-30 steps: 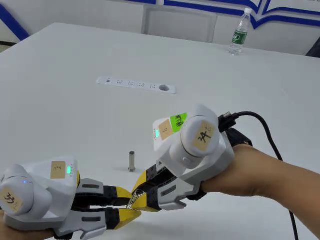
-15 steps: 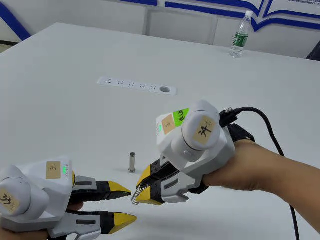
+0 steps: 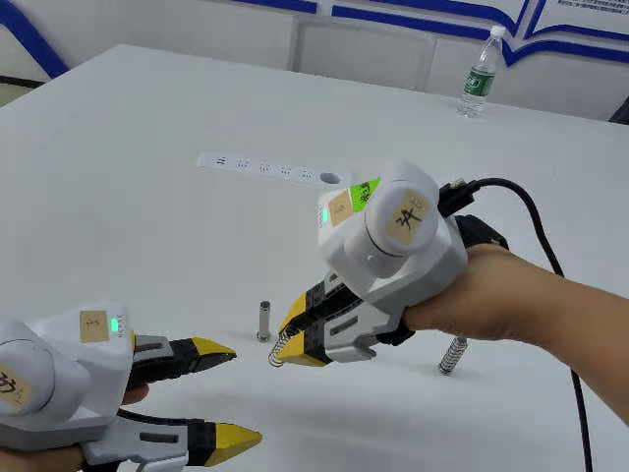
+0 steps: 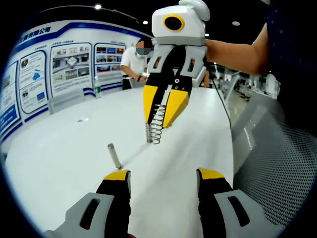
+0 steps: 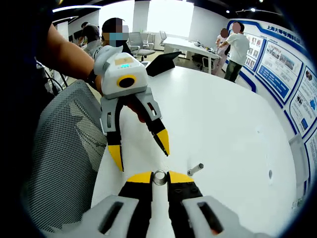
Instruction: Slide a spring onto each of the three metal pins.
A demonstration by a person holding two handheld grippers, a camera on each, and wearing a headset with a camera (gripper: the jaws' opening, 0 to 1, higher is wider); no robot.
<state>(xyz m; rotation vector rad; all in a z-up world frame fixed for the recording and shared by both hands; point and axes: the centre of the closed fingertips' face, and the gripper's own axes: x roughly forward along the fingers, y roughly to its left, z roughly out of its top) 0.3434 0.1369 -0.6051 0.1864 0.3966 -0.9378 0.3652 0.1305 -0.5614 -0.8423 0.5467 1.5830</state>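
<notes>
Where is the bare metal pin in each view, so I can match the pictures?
Head view: bare metal pin upright near centre, just left of the spring.
Left gripper view: pin lower left of centre.
Right gripper view: pin lower right of centre.
Shared landmark: the spring clamped in the right gripper.

Left gripper [image 3: 242, 393]: lower left of head view, jaws spread wide, nothing between them, tips pointing right. Same wide gap at the bottom of the left gripper view.

Right gripper [image 3: 288, 342]: centre of frame, angled down-left, jaws closed on a spring [image 3: 278, 352].

Right hand [image 3: 482, 295] wraps the body from the right. Bare forearm [image 3: 580, 339] runs to the right edge.

Tips of the two grippers are near each other, not touching.
</notes>
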